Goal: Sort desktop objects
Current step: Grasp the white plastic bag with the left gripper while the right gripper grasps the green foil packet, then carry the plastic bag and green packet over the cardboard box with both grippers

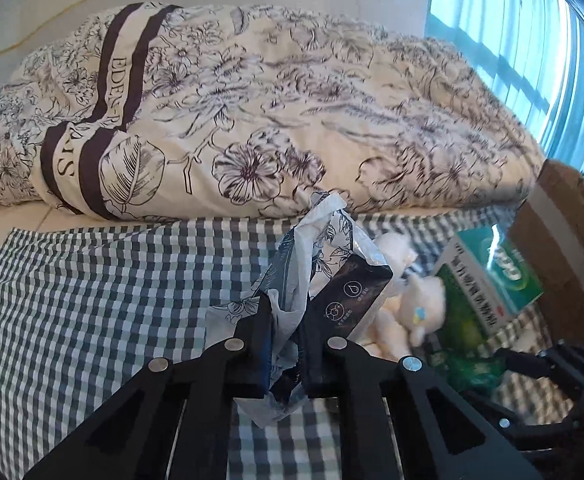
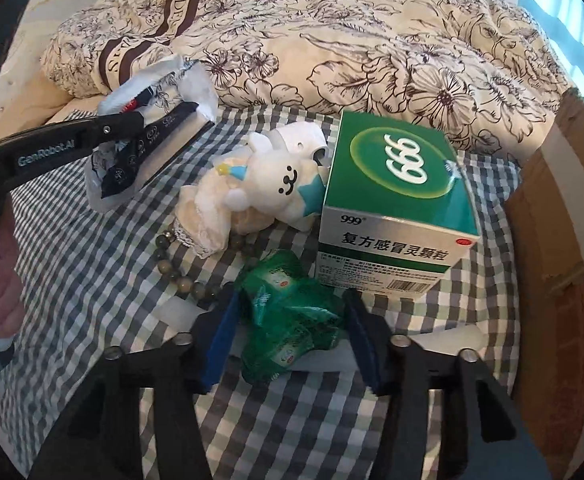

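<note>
- Setting: a bed, with a grey-and-white checked cloth (image 2: 92, 264) as work surface, a bunched cream duvet with dark floral print (image 1: 252, 100) behind it, and turquoise curtains (image 1: 531, 40) at the window.
- Left gripper (image 1: 288, 344): I read it as clenched on a crinkled white-and-navy floral plastic tissue pack (image 1: 323, 264), held clear of the cloth; the right wrist view shows the pack (image 2: 152, 136) raised at far left.
- Right gripper (image 2: 288, 340): fingers spread wide, straddling a crumpled bundle of green foil sachets (image 2: 288, 320) lying on the cloth. Released, not gripping; I cannot tell whether the pads touch it.
- Not yet sorted, on the cloth: a white plush rabbit with a teal bow (image 2: 276, 184), a string of grey-green round beads (image 2: 188, 276) partly under the rabbit, and a green-and-white cardboard medicine box marked 999 (image 2: 395, 204) just beside the sachets.
- Container: a brown cardboard box (image 2: 551, 240) stands at the right edge. Only its wall shows; contents hidden.
- Progress, my judgement: early. One item is in hand, one is lined up, three wait, and none can be confirmed as put away.
</note>
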`<state>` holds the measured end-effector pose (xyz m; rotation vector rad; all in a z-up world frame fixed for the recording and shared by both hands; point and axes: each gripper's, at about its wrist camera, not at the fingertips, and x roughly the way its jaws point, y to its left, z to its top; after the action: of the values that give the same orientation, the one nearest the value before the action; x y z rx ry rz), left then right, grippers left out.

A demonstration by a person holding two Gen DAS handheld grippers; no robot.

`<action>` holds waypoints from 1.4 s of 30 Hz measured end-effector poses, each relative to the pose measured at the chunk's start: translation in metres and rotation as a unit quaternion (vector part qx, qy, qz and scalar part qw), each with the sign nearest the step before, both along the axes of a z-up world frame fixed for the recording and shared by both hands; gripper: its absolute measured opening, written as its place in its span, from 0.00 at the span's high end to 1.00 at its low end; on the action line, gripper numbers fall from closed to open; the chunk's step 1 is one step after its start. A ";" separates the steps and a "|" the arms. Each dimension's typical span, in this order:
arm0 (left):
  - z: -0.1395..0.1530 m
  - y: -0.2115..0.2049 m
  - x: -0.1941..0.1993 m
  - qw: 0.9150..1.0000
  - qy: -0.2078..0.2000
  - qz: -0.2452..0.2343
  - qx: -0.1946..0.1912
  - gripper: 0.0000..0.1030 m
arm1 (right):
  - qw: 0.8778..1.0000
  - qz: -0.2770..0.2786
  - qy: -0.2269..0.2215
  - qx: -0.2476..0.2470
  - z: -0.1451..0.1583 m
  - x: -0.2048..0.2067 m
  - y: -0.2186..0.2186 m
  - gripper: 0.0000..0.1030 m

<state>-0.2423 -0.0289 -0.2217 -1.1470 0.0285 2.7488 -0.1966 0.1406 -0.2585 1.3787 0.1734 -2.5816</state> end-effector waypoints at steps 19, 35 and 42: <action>0.082 -0.010 0.084 0.998 0.049 0.040 0.009 0.91 | 0.997 -0.005 0.069 -0.025 0.086 0.058 0.003 0.54; 0.178 -0.006 0.165 0.991 0.123 0.061 -0.001 0.91 | 0.985 0.000 0.159 -0.060 0.185 0.119 0.004 0.54; 0.217 0.003 0.197 0.985 0.155 0.079 -0.013 0.91 | 0.976 -0.001 0.205 -0.079 0.227 0.152 0.013 0.54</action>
<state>-0.0458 -0.0261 -0.0049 -0.7442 0.0105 3.0489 -0.0448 0.1537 -0.0316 0.7833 0.0270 -2.7812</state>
